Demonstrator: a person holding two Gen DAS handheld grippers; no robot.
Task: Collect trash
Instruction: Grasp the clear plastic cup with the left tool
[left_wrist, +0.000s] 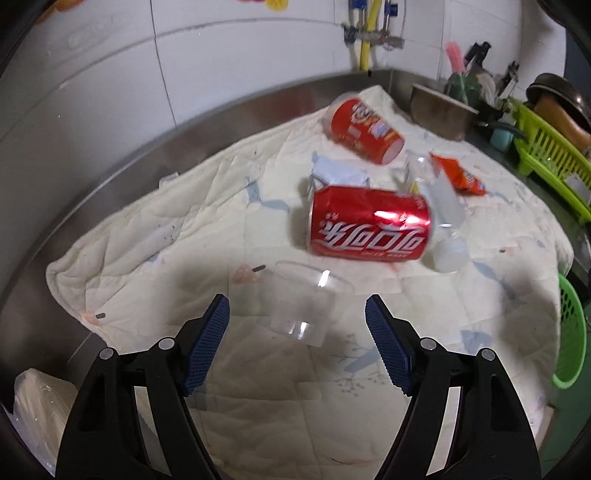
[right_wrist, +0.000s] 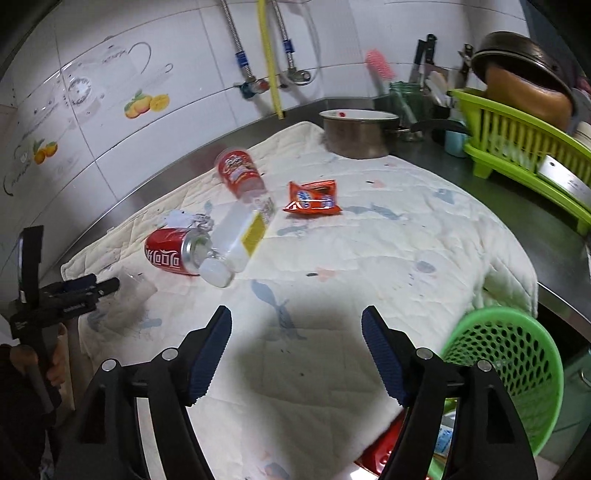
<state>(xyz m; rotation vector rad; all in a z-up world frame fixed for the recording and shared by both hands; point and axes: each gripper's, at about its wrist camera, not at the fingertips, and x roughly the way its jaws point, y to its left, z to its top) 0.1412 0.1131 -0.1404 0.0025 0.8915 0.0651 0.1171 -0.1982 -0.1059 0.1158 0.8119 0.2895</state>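
Trash spread out on a quilted cloth (right_wrist: 332, 258) over the desk

Right gripper (right_wrist: 296, 341) hangs over bare cloth, jaws wide apart, nothing in them. Ahead: cola can (right_wrist: 166, 253) touching a clear bottle (right_wrist: 236, 240), orange snack packet (right_wrist: 313, 196), green basket (right_wrist: 509, 365) at right.

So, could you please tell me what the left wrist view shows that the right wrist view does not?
Only the left wrist view: the open left gripper head-on, nothing pressed between its pads, with a clear cup lying just ahead of them.

Only the right wrist view: the open right gripper, fruit decals on the tiles, and red trash already by the basket's mouth.

Both: the quilt, cola can, red tube, bottle, orange packet, pot, rack and green basket.
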